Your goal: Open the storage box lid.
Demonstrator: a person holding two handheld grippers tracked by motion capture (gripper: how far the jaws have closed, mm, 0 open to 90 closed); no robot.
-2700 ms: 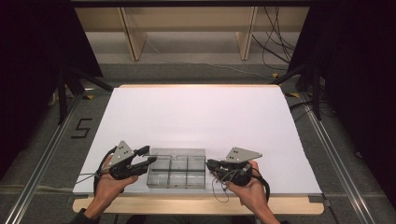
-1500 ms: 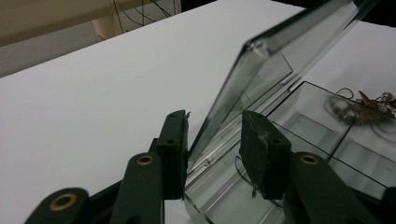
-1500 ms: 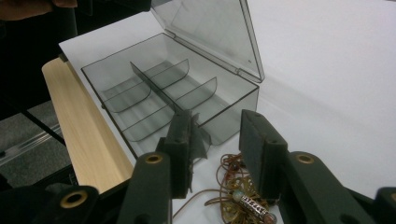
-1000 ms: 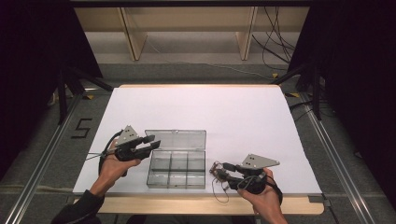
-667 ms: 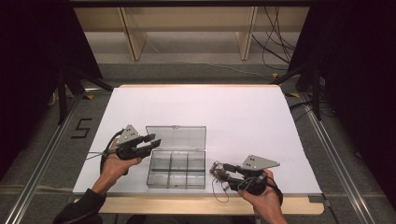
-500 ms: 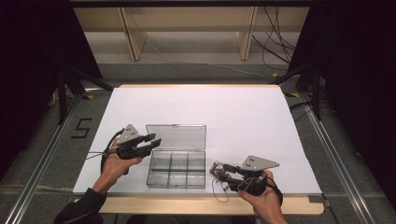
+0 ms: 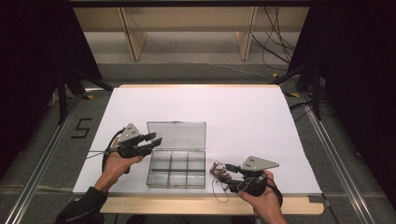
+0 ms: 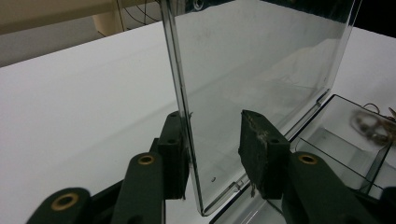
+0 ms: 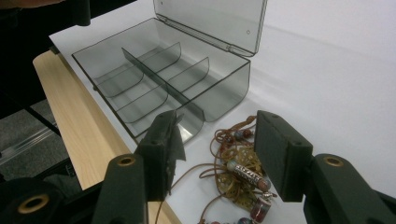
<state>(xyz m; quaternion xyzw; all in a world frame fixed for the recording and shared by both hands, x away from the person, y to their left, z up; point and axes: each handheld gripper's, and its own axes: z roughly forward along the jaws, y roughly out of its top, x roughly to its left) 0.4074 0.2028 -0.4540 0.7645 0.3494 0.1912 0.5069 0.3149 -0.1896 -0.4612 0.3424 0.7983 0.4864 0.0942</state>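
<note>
A clear compartment box (image 7: 176, 173) sits near the table's front edge with its lid (image 7: 176, 135) raised. My left gripper (image 7: 153, 137) straddles the lid's left edge. In the left gripper view (image 8: 215, 154) one pad touches the lid (image 8: 261, 60) and the other stands clear of it. A beaded cord necklace (image 7: 215, 169) lies in a heap on the table right of the box. My right gripper (image 7: 225, 175) hovers over it. In the right gripper view (image 9: 219, 144) its jaws have just been opening, with the necklace (image 9: 240, 170) between them and not gripped.
The box's several compartments (image 9: 140, 79) hold nothing. The wooden front edge of the table (image 7: 205, 205) runs just below my right hand. White tabletop (image 7: 243, 116) stretches behind the box. Wooden shelving (image 7: 187, 28) stands beyond the far edge.
Since the earliest frame the lid has swung up from shut, and my right hand has moved from the box to the necklace at the right. Over the last second the lid tipped slightly more upright.
</note>
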